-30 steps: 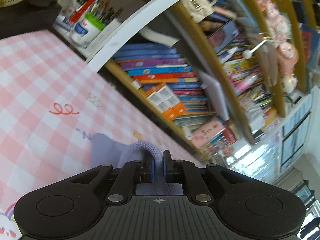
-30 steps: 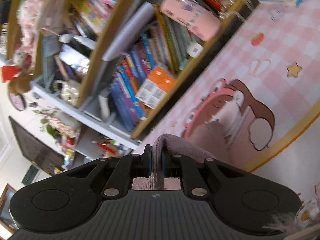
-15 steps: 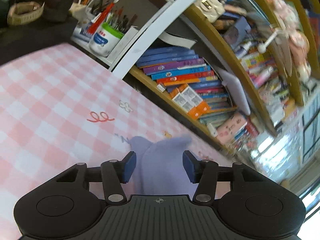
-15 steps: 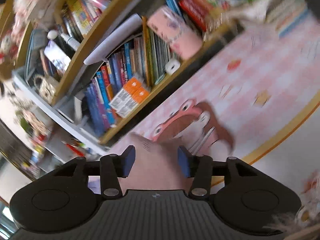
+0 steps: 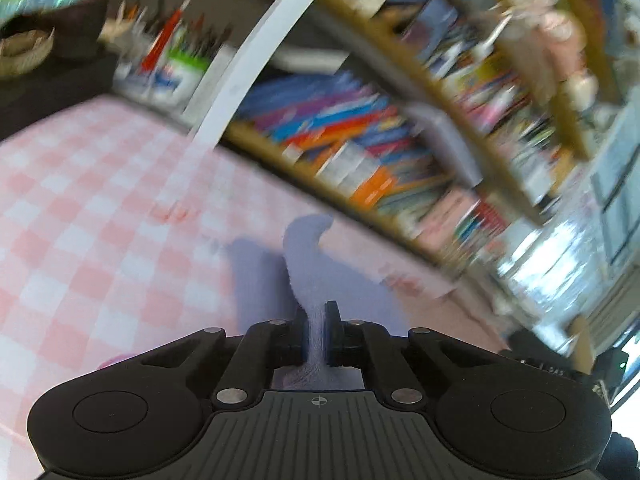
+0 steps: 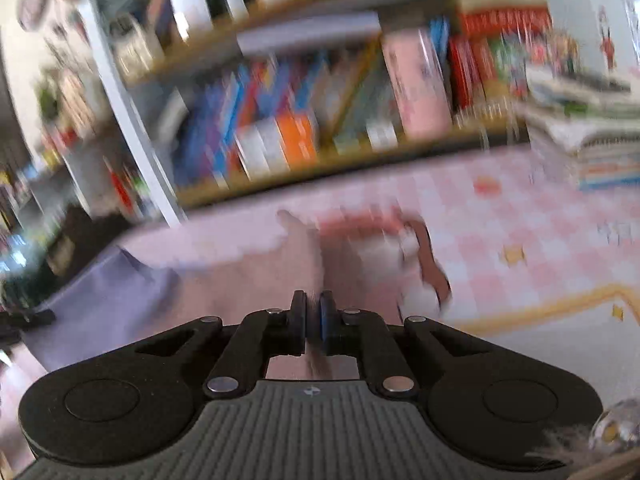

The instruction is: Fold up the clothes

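Both pairs of jaws, spread half a second ago, have just closed again: the left gripper (image 5: 317, 334) pinches a ridge of the soft lavender knit garment (image 5: 256, 276) at lower centre, and the right gripper (image 6: 313, 328) clamps a pinkish-looking fold of it (image 6: 240, 276). Cloth lies limp on the pink-and-white checked tablecloth (image 5: 80, 208), below the blurred wooden bookshelf (image 6: 320, 160). Seemingly a fold is starting; next, carry both edges over together.

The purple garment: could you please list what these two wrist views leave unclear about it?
- Garment, left wrist view: its near part is hidden behind the left tool.
- Right wrist view: motion blur smears its outline; the right tool covers the gripped fold.
- Neither view shows it whole, so its type stays unknown.
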`<state>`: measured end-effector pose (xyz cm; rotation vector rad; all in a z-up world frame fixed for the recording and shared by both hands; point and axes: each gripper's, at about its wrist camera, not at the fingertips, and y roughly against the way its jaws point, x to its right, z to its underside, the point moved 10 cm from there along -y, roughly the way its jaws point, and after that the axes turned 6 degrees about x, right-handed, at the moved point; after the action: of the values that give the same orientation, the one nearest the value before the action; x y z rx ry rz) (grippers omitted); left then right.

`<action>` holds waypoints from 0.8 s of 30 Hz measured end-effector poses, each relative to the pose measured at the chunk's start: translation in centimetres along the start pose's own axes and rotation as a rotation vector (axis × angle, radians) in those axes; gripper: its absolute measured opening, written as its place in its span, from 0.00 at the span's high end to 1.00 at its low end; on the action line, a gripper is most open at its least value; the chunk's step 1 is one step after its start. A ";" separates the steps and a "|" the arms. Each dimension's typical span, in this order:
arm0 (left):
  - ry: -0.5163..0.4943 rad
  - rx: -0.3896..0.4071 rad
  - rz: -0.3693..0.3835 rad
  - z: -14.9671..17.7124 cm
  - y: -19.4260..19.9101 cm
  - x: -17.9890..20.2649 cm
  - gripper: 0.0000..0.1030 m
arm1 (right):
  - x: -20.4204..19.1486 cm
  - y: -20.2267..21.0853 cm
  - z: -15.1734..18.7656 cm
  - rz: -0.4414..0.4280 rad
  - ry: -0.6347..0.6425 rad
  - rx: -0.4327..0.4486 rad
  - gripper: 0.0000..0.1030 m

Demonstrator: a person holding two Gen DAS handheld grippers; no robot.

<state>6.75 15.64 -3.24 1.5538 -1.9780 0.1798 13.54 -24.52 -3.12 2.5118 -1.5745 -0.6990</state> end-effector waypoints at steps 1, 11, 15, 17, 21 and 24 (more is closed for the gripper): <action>-0.037 -0.001 -0.011 -0.1 0.0 0.2 0.94 | -0.3 0.3 -0.2 0.011 0.023 0.011 0.94; -0.235 -0.112 -0.161 -0.5 -1.9 -1.6 0.67 | 1.3 -2.2 1.2 0.113 0.135 -0.105 0.73; -0.392 -0.105 -0.147 -3.0 -5.0 0.1 0.49 | -0.2 -4.9 -1.1 0.091 0.259 -0.096 0.66; -0.428 -0.138 -0.172 -3.1 -7.3 0.2 0.49 | -0.8 -6.9 -1.8 0.089 0.301 -0.108 0.65; -0.457 -0.219 -0.231 -1.8 -10.9 -0.6 0.52 | -0.4 -10.5 -1.5 0.112 0.327 -0.155 0.67; -0.448 -0.257 -0.243 -0.8 -11.6 -1.5 0.95 | 0.1 -11.4 -0.8 0.081 0.277 -0.191 0.95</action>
<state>17.93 13.79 -6.40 1.7489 -2.0092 -0.5442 23.38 -19.44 -6.05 2.2786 -1.4309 -0.4444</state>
